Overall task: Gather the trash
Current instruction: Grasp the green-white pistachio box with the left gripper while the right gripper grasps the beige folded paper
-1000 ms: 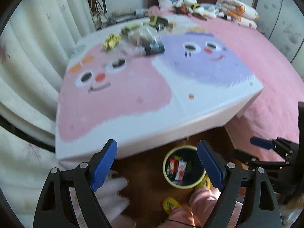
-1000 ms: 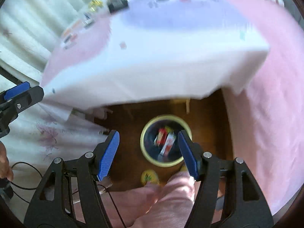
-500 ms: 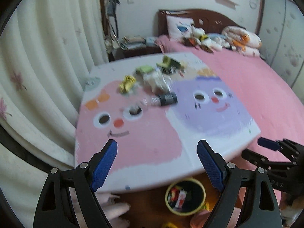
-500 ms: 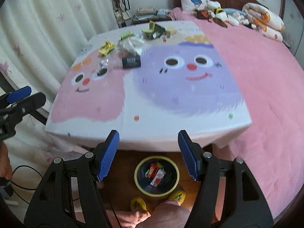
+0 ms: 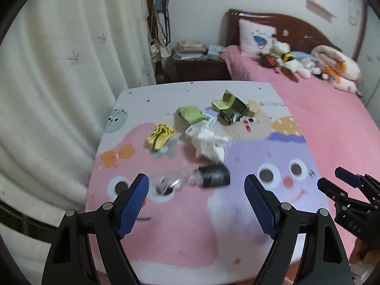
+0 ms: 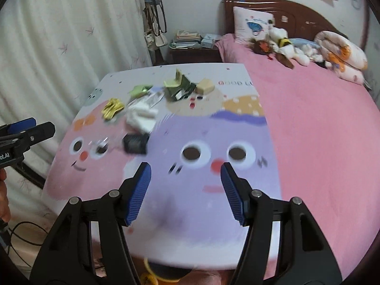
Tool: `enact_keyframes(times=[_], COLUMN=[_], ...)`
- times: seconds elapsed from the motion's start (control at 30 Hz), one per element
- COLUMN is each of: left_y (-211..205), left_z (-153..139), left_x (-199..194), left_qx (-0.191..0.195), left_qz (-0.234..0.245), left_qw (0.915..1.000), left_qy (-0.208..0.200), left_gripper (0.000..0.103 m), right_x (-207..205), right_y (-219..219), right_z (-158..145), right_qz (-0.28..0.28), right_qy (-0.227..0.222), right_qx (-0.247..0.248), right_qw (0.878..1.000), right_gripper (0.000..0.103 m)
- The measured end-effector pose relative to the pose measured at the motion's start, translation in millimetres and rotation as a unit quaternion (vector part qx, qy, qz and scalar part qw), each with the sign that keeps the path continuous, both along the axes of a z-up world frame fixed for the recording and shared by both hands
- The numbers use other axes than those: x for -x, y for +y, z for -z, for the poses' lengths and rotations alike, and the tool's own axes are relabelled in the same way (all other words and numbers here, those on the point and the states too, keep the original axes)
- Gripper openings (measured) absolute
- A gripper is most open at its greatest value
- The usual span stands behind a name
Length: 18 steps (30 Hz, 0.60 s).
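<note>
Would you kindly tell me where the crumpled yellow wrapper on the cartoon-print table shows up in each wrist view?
Left wrist view: the crumpled yellow wrapper lies left of centre, left of the white crumpled tissue.
Right wrist view: upper left, the wrapper again lies left of the tissue.
Shared landmark: the orange bow print nearby.

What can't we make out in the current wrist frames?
- Bin: right wrist view, mostly hidden under the table edge; contents unseen. Absent in left view.
- Clear bottle: both views, motion-blurred; dark label unreadable.
- White crumpled trash: blurred; material unclear.
- Right gripper: left view, cut by edge.
</note>
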State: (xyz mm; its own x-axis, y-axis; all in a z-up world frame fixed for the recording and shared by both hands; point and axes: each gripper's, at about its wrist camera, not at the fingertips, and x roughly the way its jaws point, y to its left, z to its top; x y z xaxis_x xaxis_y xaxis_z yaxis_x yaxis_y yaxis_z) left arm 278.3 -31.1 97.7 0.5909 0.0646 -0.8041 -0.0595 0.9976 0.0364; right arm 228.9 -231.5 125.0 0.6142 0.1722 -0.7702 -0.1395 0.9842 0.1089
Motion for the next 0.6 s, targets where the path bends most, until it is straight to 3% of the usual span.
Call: enact_keyframes(times=[0.23, 0.33, 0.43, 0.6], left_y=[-63.4, -88.5, -102.5, -115.1], left_z=[20.1, 41.8, 69.3, 112.2], left_x=[-131.9, -192.8, -248.0, -326.5], left_qx=[0.002, -0.007, -0.006, -0.001], left_qz=[-0.027, -0.037, -0.05, -0.085], left_qw=[0.9987, 0.9971, 0.9938, 0.9875], left_qy=[0.044, 0.067, 0.099, 0.133], left_gripper=[0.082, 0.08, 0.069, 0.068], right_x=[-131.7, -190.9, -240.8, -304.9], right_y=[-54.5, -76.4, -90.5, -97.6], right_z=[27.6, 42.6, 58.5, 90.4], right_qz=[-0.059, -0.077, -0.081, -0.08], right_qy=[0.034, 0.037, 0.036, 0.052], right_qx=[-0.012, -0.015, -0.022, -0.043], right_qw=[0.998, 0.996, 0.996, 0.995], right_gripper=[0.055, 0.054, 0.052, 0.051])
